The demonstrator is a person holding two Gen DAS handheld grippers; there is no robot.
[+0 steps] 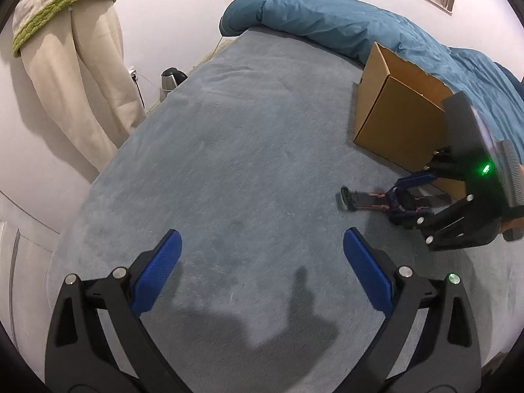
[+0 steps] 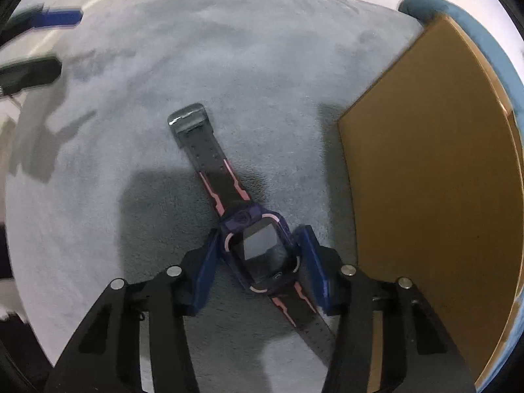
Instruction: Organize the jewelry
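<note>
I work in a bedroom: a bed (image 1: 229,150) with a rolled teal duvet (image 1: 327,19), clothes (image 1: 65,49) hanging on the wall.

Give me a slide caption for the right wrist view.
Right gripper straddles a watch on the grey blanket, beside a cardboard box.
</note>
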